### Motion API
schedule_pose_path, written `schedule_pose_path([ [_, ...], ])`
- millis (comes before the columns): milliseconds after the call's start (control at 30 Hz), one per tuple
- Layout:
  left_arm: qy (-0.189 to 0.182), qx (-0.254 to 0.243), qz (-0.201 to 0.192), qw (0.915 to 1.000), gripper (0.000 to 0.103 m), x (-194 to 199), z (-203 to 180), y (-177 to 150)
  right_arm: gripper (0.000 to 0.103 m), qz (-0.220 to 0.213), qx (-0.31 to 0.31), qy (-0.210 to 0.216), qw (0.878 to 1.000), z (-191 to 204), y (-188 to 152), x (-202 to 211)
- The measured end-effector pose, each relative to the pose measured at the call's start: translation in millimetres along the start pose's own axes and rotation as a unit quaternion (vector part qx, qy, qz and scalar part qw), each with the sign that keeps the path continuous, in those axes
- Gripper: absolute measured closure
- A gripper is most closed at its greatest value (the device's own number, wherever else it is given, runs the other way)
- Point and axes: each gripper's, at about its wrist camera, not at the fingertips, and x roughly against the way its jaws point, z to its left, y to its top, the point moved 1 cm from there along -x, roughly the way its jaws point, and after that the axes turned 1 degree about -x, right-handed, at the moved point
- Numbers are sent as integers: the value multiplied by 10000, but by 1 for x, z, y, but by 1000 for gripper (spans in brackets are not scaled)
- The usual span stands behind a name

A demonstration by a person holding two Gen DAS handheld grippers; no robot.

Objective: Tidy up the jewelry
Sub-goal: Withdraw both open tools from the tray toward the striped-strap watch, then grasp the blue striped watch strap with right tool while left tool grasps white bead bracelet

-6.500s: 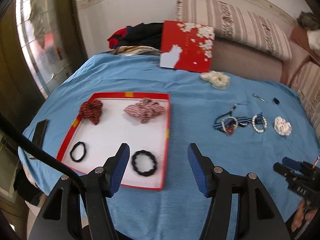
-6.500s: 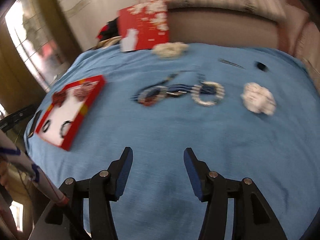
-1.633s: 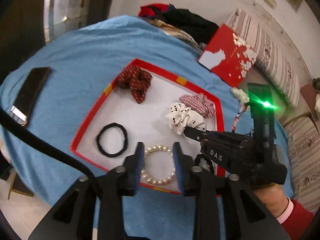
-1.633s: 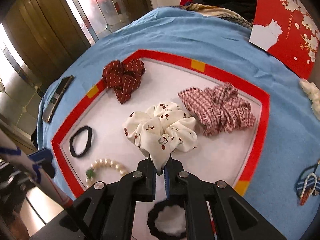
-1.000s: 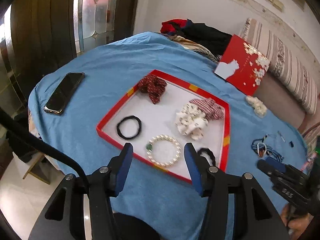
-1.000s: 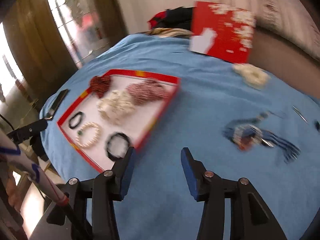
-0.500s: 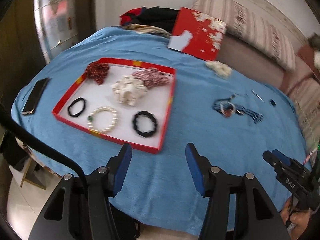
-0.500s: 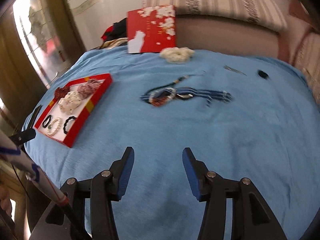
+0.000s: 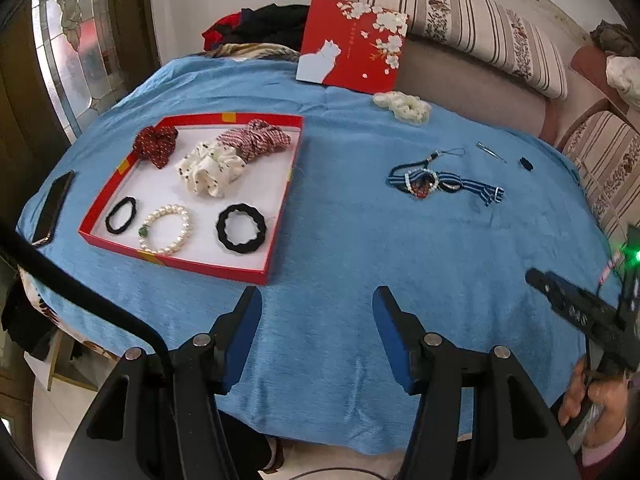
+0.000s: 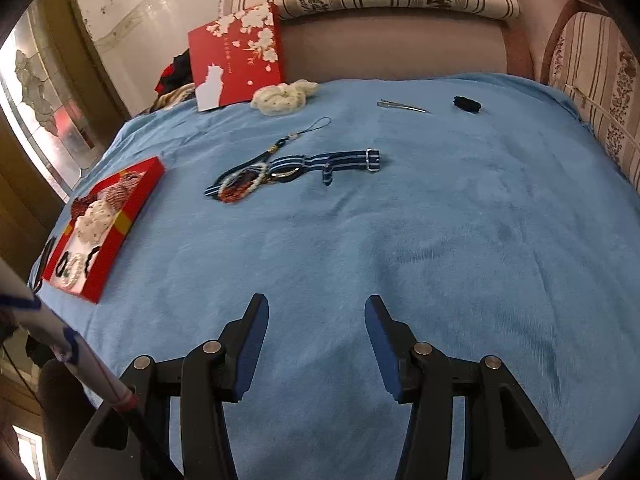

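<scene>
Showing phone (image 9: 52, 208) beside red tray (image 9: 276, 236): left view only.

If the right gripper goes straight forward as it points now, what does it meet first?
Probably the bare blue cloth ahead of the open right gripper. Beyond that, the striped strap seems nearest to its line, though depth is unclear.

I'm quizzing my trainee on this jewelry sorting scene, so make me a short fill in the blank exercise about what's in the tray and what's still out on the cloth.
1. The pearl bracelet lies inside the ____ tray.
2. The cream scrunchie outside the tray rests on the ____ cloth.
3. Both the left gripper and the right gripper are ____.
4. The number of black hair ties in the tray is ____.

Missing words: red; blue; open; two
</scene>
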Motion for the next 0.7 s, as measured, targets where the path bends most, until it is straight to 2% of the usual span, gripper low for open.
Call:
schedule_pose_path([
  [133,-31,-47,114,9999,46,-10,-4,-2,49,-59,192,-123,9997,2,28,-19],
  [200,-37,-66,133,9999,46,-13,-5,-2,49,-97,307,-184,9993,5,52,-32],
  [333,-67,-54,185,9998,46,-22,-3,-1,49,231,999,-114,9947,26,88,-66],
  [467,-89,20,287,9995,46,-36,2,3,49,499,1642,-92,9851,47,105,-96],
  [533,-111,67,359,9993,46,-44,4,4,49,628,2137,-135,9748,61,106,-112],
  [700,-122,160,490,9986,46,-63,10,8,49,913,3341,-367,9374,85,96,-148],
])
